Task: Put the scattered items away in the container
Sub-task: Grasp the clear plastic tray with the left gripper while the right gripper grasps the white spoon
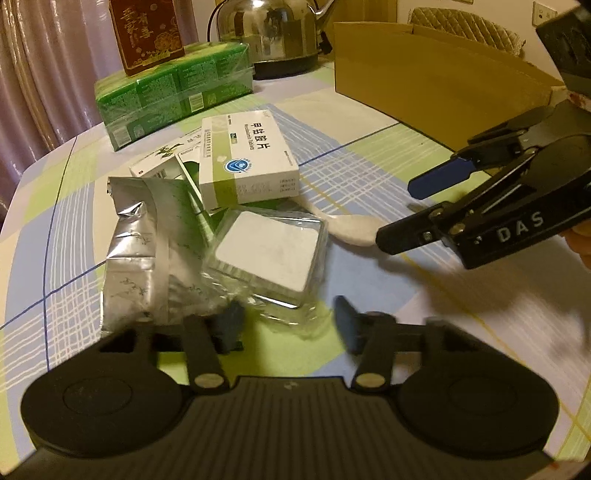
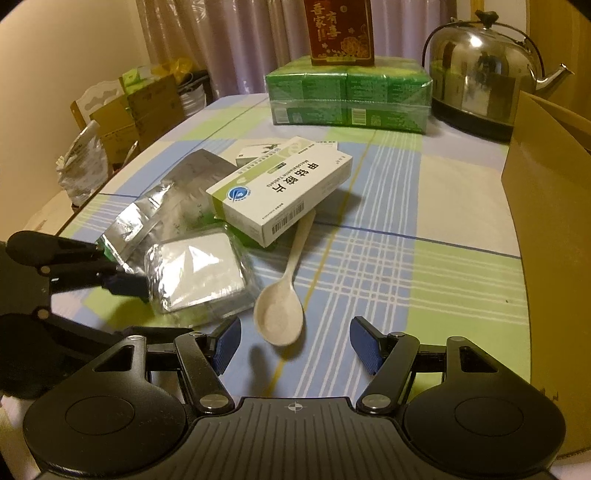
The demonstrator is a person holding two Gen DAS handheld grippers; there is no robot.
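Note:
A pile lies mid-table: a white and green medicine box (image 1: 247,158) (image 2: 280,188) on top of other boxes, a silver foil pouch (image 1: 136,251) (image 2: 159,210), a clear-wrapped white square pack (image 1: 269,254) (image 2: 195,273) and a cream spoon (image 1: 351,225) (image 2: 282,310). The cardboard box (image 1: 436,70) (image 2: 550,229) stands to the right. My left gripper (image 1: 290,326) is open, its fingers just short of the wrapped pack. My right gripper (image 2: 295,345) is open and empty just before the spoon's bowl; it also shows in the left wrist view (image 1: 406,210).
At the back stand a green shrink-wrapped pack (image 1: 173,92) (image 2: 347,98) with a red box (image 2: 340,31) on top, and a steel kettle (image 1: 269,37) (image 2: 480,74). Chairs and boxes crowd the floor past the table's left edge (image 2: 122,107).

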